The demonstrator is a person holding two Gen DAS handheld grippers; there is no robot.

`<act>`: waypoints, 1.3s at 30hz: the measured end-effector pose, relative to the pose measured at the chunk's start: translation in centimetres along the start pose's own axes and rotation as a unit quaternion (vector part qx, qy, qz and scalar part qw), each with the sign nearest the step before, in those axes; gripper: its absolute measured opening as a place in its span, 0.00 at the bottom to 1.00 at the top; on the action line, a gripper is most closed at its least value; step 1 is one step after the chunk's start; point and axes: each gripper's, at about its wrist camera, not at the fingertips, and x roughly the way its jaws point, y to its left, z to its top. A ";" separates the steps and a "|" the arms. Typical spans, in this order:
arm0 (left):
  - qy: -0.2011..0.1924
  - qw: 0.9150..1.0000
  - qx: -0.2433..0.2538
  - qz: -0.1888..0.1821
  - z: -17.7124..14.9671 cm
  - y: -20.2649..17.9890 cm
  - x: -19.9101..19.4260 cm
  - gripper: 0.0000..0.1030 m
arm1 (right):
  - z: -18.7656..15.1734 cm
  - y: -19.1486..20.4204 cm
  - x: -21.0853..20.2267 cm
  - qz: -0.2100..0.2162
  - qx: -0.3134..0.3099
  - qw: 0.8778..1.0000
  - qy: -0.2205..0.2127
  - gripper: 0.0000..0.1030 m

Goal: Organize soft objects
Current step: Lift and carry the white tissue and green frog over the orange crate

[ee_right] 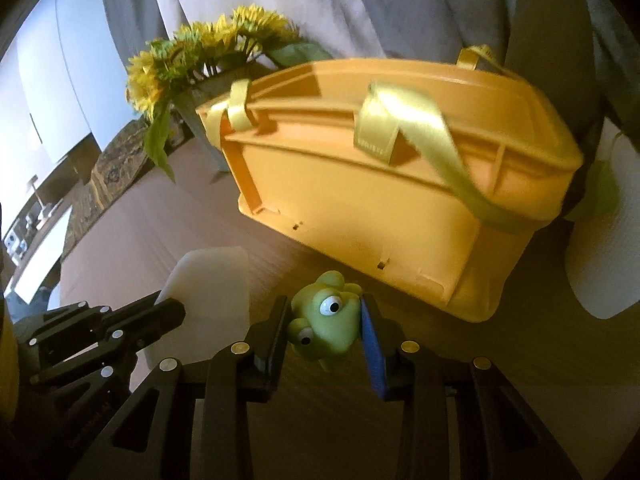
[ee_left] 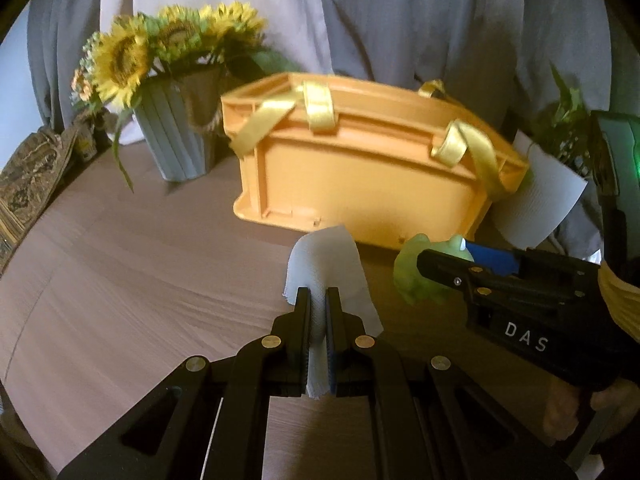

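Observation:
My left gripper [ee_left: 318, 294] is shut on a pale grey-white cloth [ee_left: 326, 266] and holds it above the wooden table [ee_left: 140, 264]; the cloth also shows in the right wrist view [ee_right: 212, 292]. My right gripper [ee_right: 325, 308] is shut on a green rubber frog [ee_right: 326, 316] with big eyes; the frog also shows in the left wrist view [ee_left: 412, 270]. An orange plastic crate [ee_left: 368, 176] with yellow ribbons [ee_left: 318, 106] draped over its rim stands just beyond both grippers, and it fills the right wrist view [ee_right: 400, 208].
A grey pot of sunflowers [ee_left: 180, 136] stands left of the crate. A white ribbed pot with a green plant [ee_left: 544, 196] stands to its right. Patterned items [ee_left: 28, 176] lie at the table's left edge. Grey curtains [ee_left: 400, 12] hang behind.

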 end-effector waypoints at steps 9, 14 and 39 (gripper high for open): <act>-0.051 0.999 0.009 -0.005 1.3 0.6 -4.0 0.08 | 0.6 1.2 -4.0 -0.017 0.024 0.999 -0.040 0.35; -0.078 0.997 0.017 -0.014 2.3 1.5 -5.9 0.08 | 1.3 2.6 -6.4 -0.033 0.031 0.997 -0.068 0.35; -0.194 0.966 0.111 -0.129 9.7 5.4 -11.7 0.08 | 5.3 9.1 -13.8 -0.147 0.096 0.961 -0.212 0.35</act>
